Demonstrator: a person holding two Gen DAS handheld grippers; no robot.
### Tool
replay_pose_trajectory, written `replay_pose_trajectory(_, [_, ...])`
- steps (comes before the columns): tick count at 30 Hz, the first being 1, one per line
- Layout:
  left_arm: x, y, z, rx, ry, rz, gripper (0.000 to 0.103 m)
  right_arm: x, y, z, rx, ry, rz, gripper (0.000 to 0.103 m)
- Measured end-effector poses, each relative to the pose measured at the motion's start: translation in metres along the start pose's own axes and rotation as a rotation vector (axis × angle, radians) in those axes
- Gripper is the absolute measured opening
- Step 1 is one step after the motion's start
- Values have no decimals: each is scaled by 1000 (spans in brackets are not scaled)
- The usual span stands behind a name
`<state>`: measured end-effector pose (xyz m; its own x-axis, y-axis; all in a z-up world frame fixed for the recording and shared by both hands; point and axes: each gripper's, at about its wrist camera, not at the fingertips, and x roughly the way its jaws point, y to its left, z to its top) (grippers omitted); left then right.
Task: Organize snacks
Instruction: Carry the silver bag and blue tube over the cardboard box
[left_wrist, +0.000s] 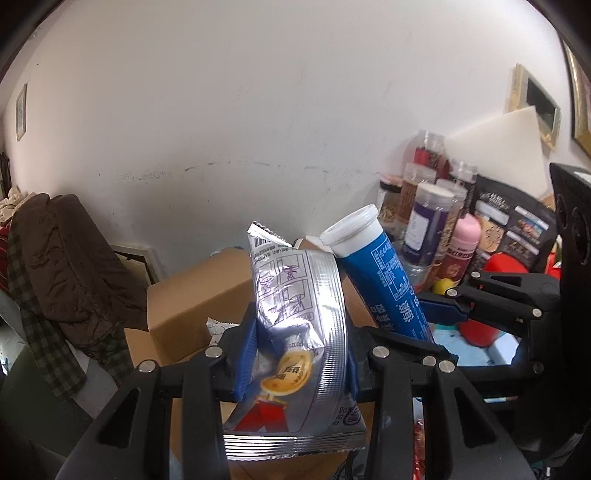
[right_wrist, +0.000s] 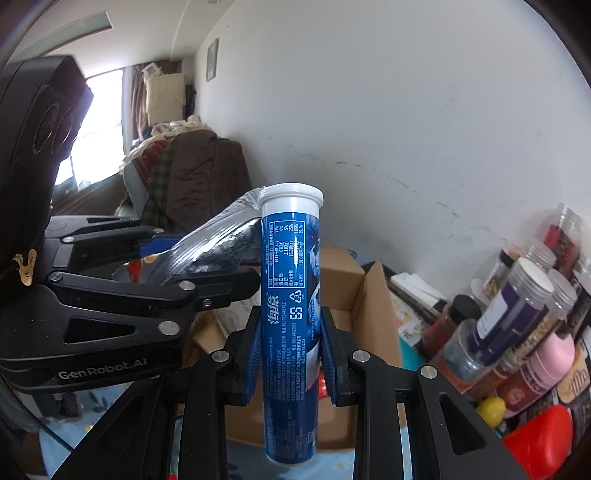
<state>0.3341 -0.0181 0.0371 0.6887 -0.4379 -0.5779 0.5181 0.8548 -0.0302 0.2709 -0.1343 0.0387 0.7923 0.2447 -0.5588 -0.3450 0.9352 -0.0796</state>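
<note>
A silver snack packet is pinched upright in the left gripper and a blue tube is clamped upright in the right gripper — both are held above an open cardboard box, its contents mostly hidden. Jars are crowded at the right — labels unreadable

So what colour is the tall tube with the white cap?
Blue with white writing. The tube shows best in the right wrist view.

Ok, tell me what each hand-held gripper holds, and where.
Left hand-held gripper: silver packet, pinched across its middle. Right hand-held gripper: blue tube, clamped around its lower half.
</note>
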Motion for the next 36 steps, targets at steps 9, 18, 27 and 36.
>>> replay_pose_trajectory(9, [32, 1, -7, 1, 70, 25, 39, 31, -11, -12, 39, 69, 33, 28])
replay_pose_trajectory(18, [55, -2, -19, -9, 146, 41, 39, 51, -20, -25, 70, 148, 52, 28])
replay_pose_trajectory(27, [76, 2, -26, -51, 225, 55, 39, 67, -24, -32, 81, 192, 56, 28])
replay_pose_trajectory(36, [98, 5, -36, -62, 299, 85, 39, 87, -24, -37, 65, 248, 48, 28])
